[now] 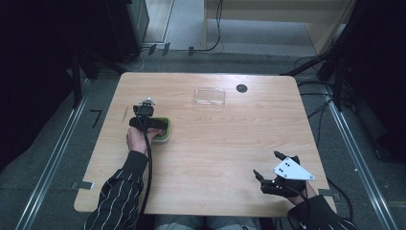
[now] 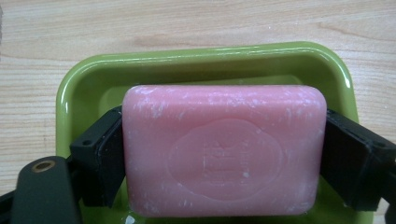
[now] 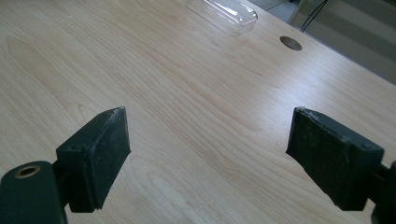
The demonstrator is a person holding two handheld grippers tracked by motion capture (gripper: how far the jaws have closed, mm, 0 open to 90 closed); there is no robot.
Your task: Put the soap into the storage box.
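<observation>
Tabletop, left tongs [image 2: 224, 154] around soap [image 2: 224, 149]

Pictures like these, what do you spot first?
A pink soap pinched between the left gripper's jaws, over a green dish on the table's left. The right gripper sits open near the front right corner, and a clear lid lies at the back.

1. Your soap bar [image 2: 224, 149]: pink, flecked white, an oval emblem pressed into its face.
2. Your soap dish [image 2: 210, 60]: glossy lime green.
3. Your jaws on both grippers: matte black.
4. Your counter [image 1: 215, 143]: pale wood grain.
5. Your lid [image 3: 223, 14]: clear plastic.
6. Your left sleeve [image 1: 117, 196]: black with thin white stripes.
</observation>
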